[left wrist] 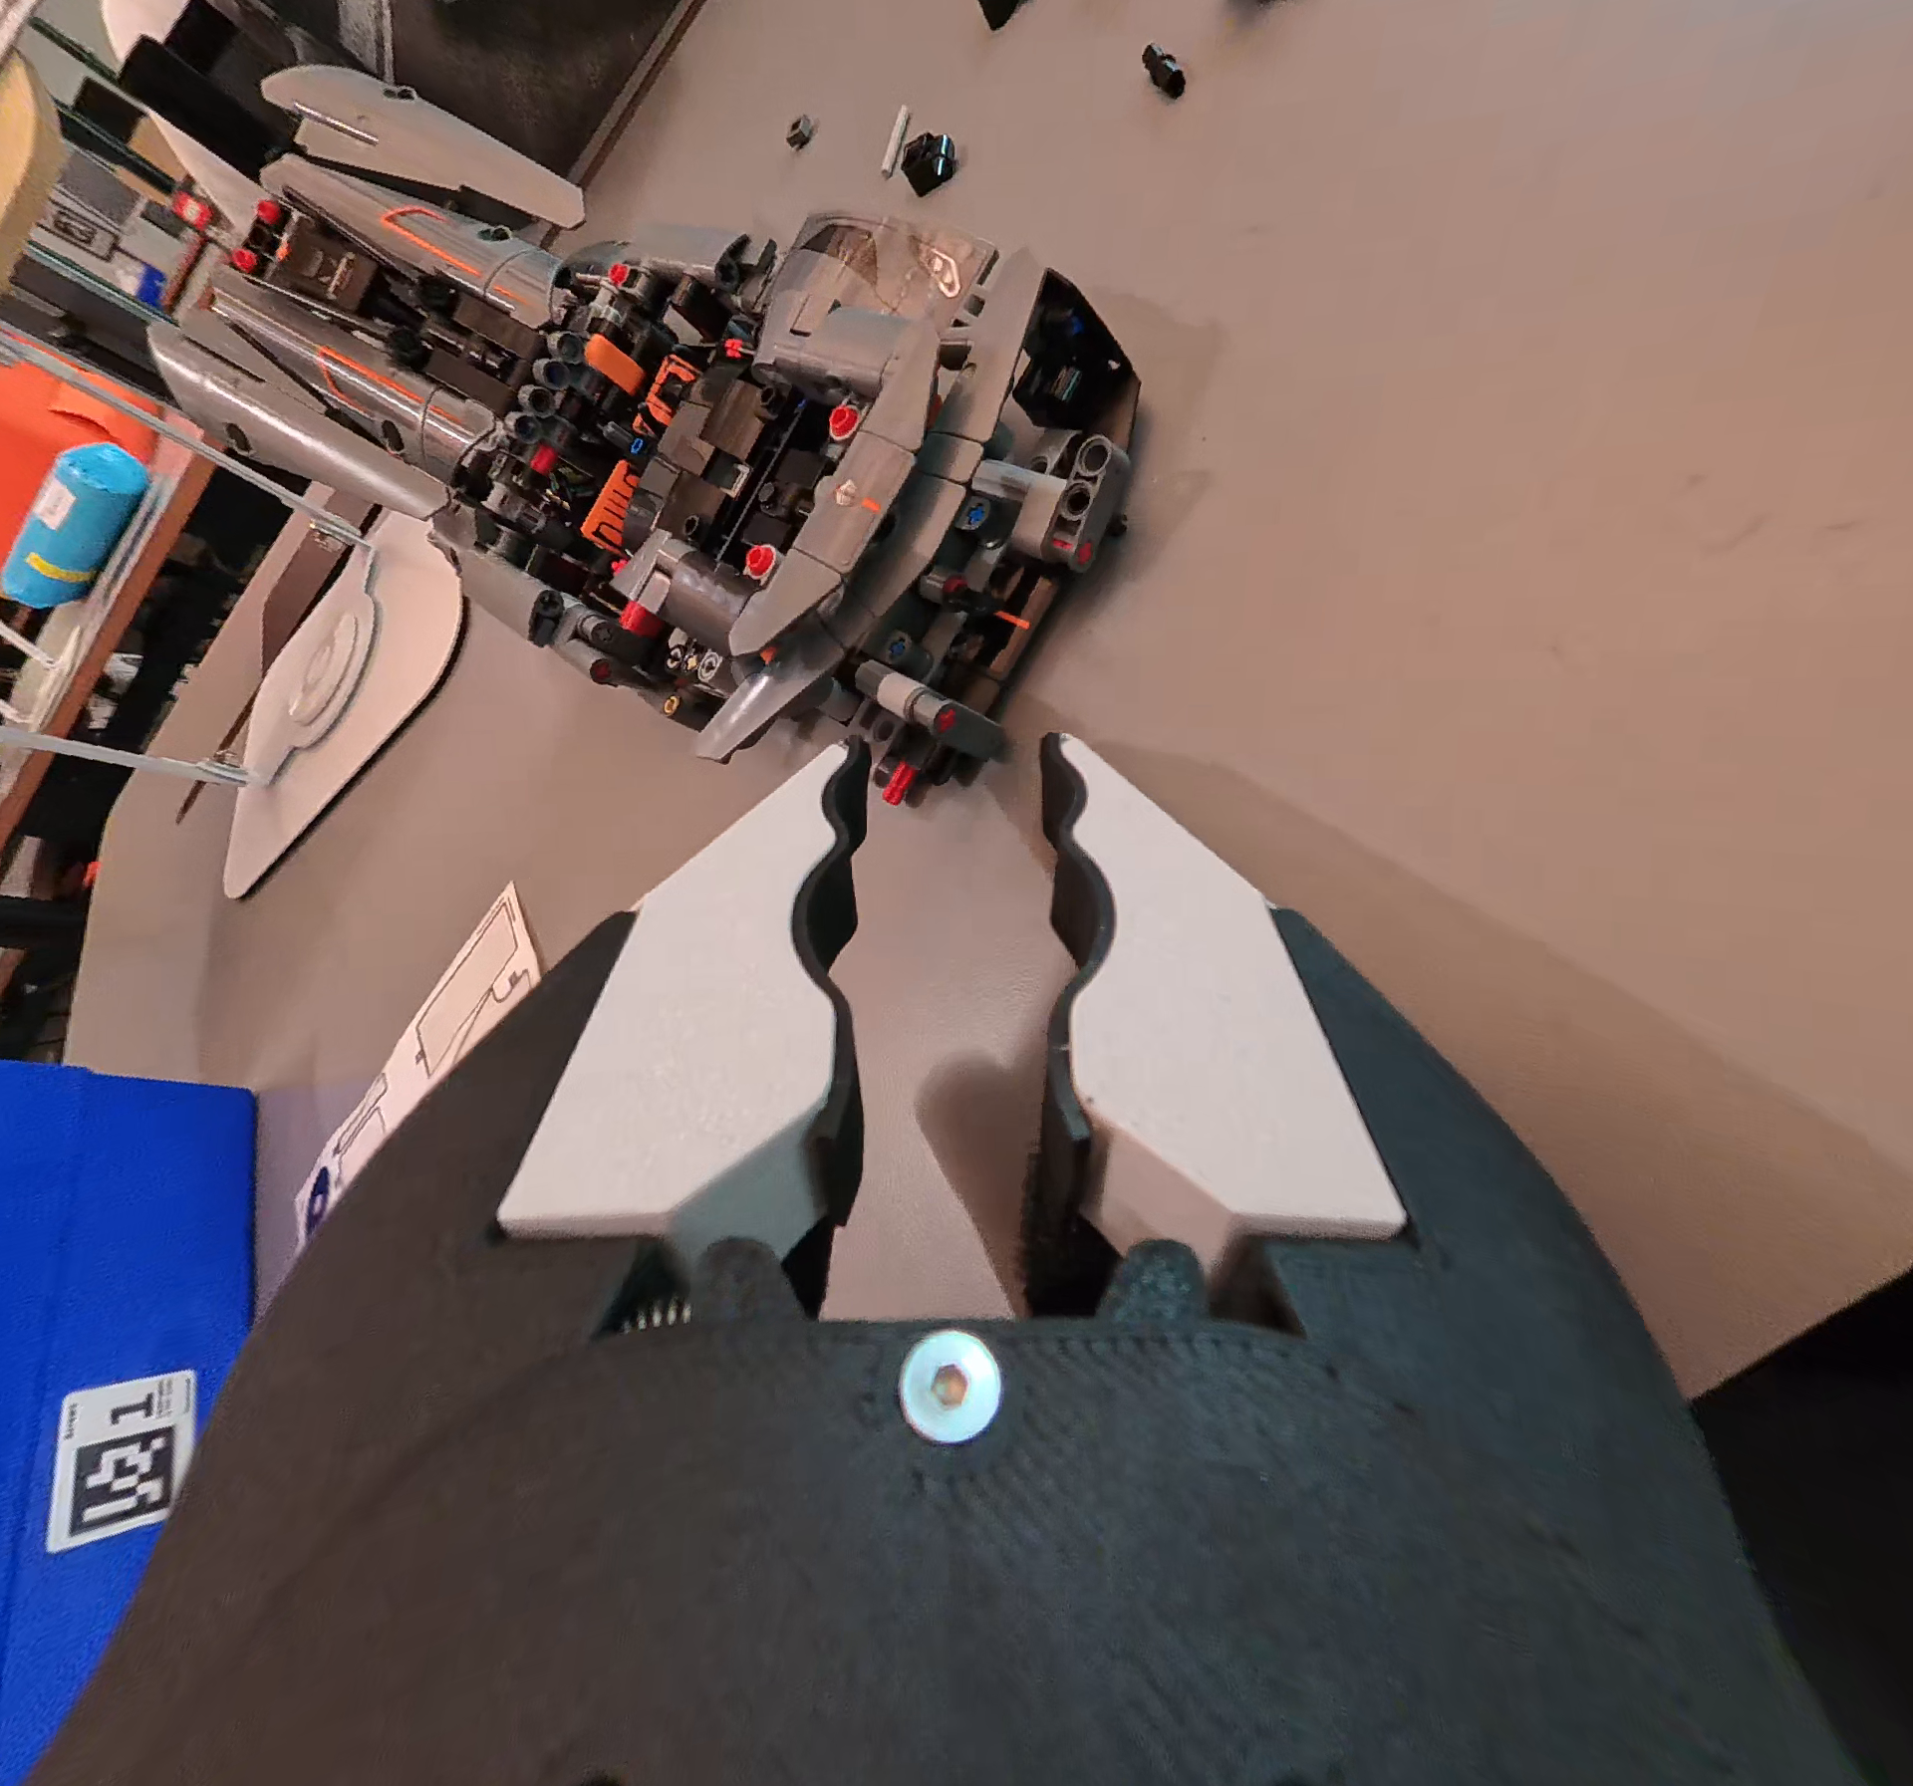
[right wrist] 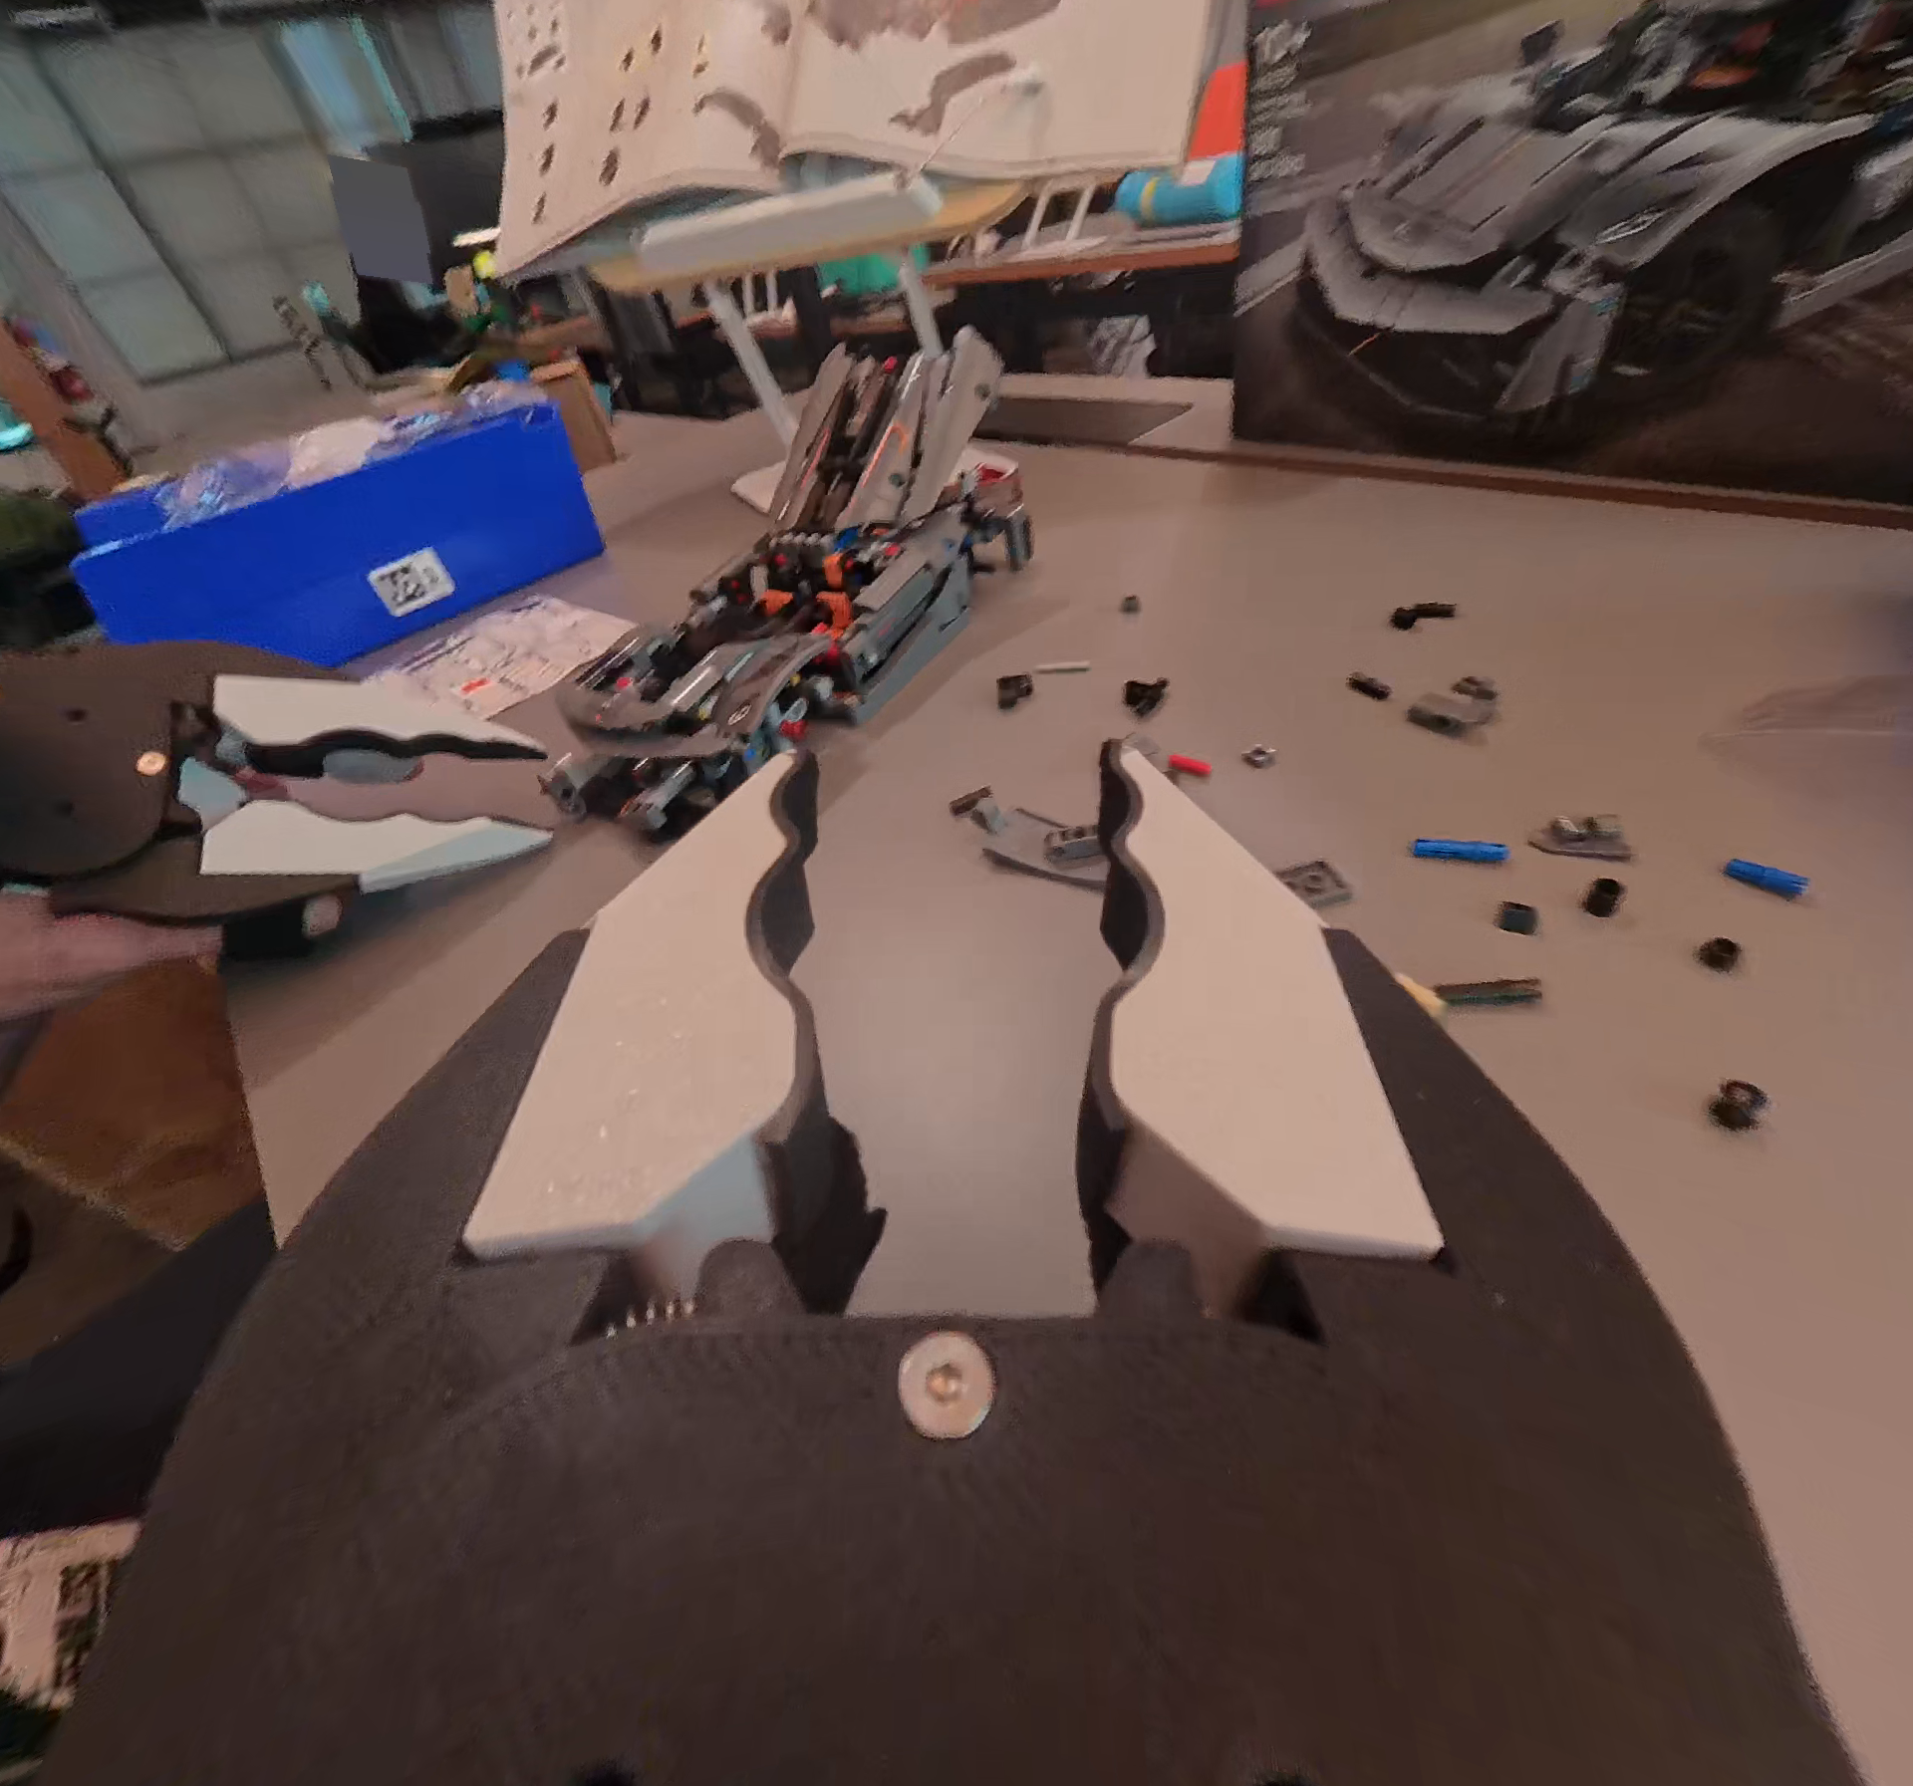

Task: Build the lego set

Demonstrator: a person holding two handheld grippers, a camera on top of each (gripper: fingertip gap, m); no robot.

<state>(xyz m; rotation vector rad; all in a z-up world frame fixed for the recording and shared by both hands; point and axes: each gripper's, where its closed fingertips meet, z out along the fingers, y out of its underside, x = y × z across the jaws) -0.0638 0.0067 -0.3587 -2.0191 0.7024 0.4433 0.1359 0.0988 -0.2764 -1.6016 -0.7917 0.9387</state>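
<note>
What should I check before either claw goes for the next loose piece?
1. Left claw empty and open: ok.
2. Right claw empty and open: ok.
3. Car model resting on the table, not gripped: ok.
4. Loose pieces in view, such as the red pin and blue pins: ok.
5. Instruction book open on its stand: ok; which step is current: cannot tell.
6. Sharp view from the right wrist: not ok, blurred.

Probably a workshop: grey table (right wrist: pixel 1449 1167), tagged blue bin (right wrist: pixel 311 557), blurred shelving behind.
</note>
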